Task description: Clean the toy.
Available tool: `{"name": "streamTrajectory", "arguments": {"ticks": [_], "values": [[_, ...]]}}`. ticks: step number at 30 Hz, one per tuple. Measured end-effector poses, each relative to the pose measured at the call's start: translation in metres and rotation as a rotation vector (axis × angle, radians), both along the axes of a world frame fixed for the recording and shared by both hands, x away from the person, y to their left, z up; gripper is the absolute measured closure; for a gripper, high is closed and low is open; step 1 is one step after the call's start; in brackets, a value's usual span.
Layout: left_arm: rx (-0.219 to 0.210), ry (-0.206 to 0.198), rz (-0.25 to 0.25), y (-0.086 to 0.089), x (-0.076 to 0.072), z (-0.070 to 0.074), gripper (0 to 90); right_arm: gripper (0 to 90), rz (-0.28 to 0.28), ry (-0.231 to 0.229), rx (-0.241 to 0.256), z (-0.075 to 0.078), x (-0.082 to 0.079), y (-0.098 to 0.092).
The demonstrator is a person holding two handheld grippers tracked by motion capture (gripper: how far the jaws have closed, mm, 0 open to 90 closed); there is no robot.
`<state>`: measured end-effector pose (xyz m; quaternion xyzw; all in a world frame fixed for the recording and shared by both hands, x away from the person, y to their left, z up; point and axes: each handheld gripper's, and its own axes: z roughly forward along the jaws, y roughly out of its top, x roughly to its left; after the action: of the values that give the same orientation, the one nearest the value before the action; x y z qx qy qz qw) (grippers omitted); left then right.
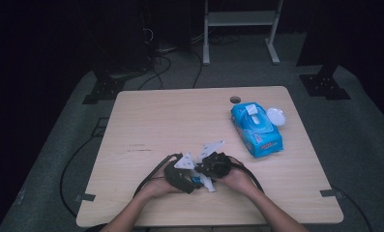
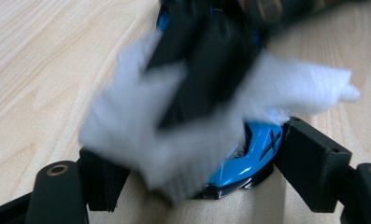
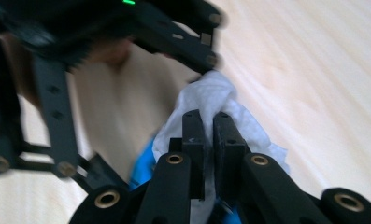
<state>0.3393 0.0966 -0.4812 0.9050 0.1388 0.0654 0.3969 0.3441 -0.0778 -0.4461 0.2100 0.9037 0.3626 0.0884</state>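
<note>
Wiping is the step in hand: your right gripper (image 3: pixel 204 140) has its two jaws pressed together on a white wipe (image 3: pixel 216 100), and your left gripper (image 2: pixel 192 158) has its jaws clamped on a small blue object (image 2: pixel 248 156), apparently a toy with black markings, one jaw on each side of it. In the left gripper view, the wipe (image 2: pixel 141 135) drapes over the top of the blue object, between that claw's jaws and just ahead of them, with the right gripper's dark body above it; blur there suggests rubbing motion. In the high view, your left gripper (image 1: pixel 180 175) and right gripper (image 1: pixel 213 166) meet near the front edge of the table (image 1: pixel 155 116), the wipe (image 1: pixel 206 182) showing white between and just below them. Well beyond the claws, to the far right, lies the blue wipes pack (image 1: pixel 256 129) with a white round lid (image 1: pixel 275 116) touching its far side. For the next move, judged from this, you need to keep the left claw's hold firm and steady, draw the wipe across the uncovered blue surface, and avoid tugging the cloth loose from the right jaws.
</note>
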Motion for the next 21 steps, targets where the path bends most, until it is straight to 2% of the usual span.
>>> {"name": "streamTrajectory", "arguments": {"ticks": [2,4,7,8,11,13,17,21], "values": [[0.0,-0.002,-0.002,0.0,0.0,0.0,23.6,84.6,-0.059,-0.015,0.003,0.003,0.003,-0.012],[0.002,-0.002,0.0,0.0,0.0,0.0,23.6,84.6,-0.086,0.026,0.031,0.004,0.009,-0.021],[0.004,-0.002,0.0,0.0,0.0,0.0,23.6,84.6,-0.082,0.028,0.036,0.003,0.009,-0.019],[0.006,0.002,0.0,0.0,0.0,0.0,23.6,84.6,-0.055,0.03,0.03,0.0,0.005,-0.007],[0.003,0.001,-0.002,0.0,0.0,0.0,23.6,84.6,-0.028,-0.004,0.001,-0.001,0.001,0.004],[0.001,0.001,-0.001,0.0,0.0,0.0,23.6,84.5,-0.031,-0.001,0.001,-0.001,0.002,0.003],[0.003,-0.006,-0.002,-0.001,0.0,0.0,23.6,84.6,-0.107,0.013,0.022,0.001,0.01,-0.017],[0.001,-0.003,-0.002,-0.001,0.001,0.0,23.6,84.7,-0.098,0.025,0.034,0.001,0.009,-0.017]]}}
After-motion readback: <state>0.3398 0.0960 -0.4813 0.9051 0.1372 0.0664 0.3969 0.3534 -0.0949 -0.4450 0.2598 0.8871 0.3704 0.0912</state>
